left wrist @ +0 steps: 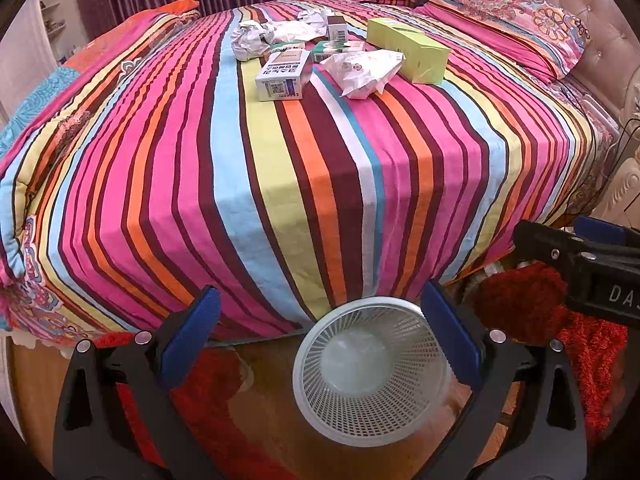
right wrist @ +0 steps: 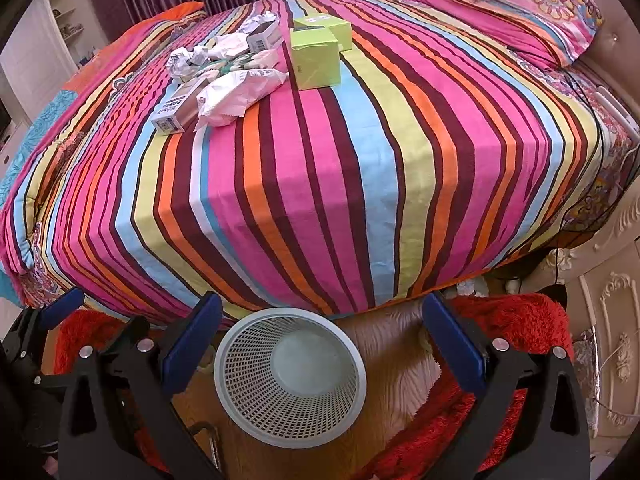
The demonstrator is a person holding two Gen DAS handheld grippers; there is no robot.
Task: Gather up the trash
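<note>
On striped bed: crumpled paper, wrapper, cartons — light, crushable; pinch wrapper's bunched middle. Left tongs, right tongs wide, empty. Basket below.

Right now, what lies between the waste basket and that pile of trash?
Only bare striped bedspread separates the basket from the trash pile; both wrist views show it.

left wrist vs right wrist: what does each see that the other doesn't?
Only the left wrist view shows the right claw from the side, at its right edge. Only the right wrist view shows the carved cream furniture beside the bed and the left claw at its left edge. Both show the striped bedspread, the pile of boxes and crumpled paper and the empty mesh wastebasket on the floor.
</note>
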